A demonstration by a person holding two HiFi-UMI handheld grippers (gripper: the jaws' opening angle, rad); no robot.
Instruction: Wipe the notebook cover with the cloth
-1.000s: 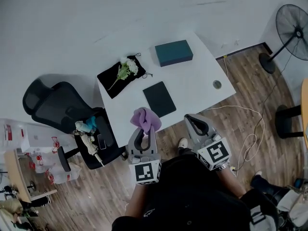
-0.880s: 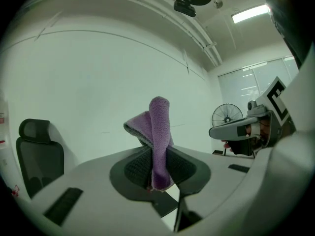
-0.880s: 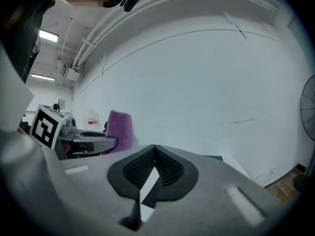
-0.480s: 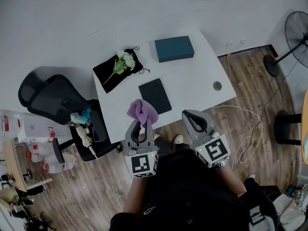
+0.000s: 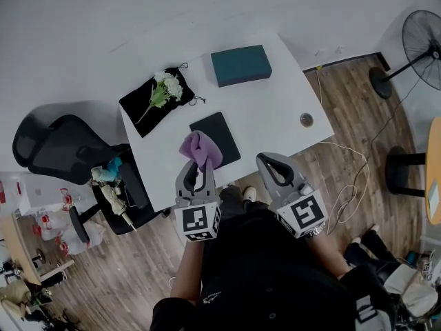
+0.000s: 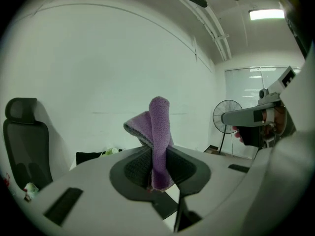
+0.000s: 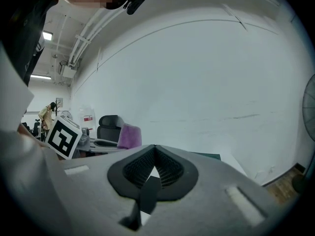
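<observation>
Moved farther since a second ago, left claw [image 5: 196, 165] pinches the purple cloth [image 5: 200, 147] over the near left corner of the notebook [image 5: 219, 135] on the desk [image 5: 275, 102]; right claw [image 5: 266, 159] pressed together, empty.

Grey left tongs [image 5: 195, 174], right tongs [image 5: 265, 162]; apparently black top [image 5: 275, 274].

Looks like an office — white bench [image 5: 275, 112], black swivel chair [image 5: 58, 154], pedestal fan [image 5: 422, 36], plank floor [image 5: 358, 116], strip light [image 6: 266, 14] overhead.

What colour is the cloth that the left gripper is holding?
The cloth is purple; the left gripper view shows it best.
</observation>
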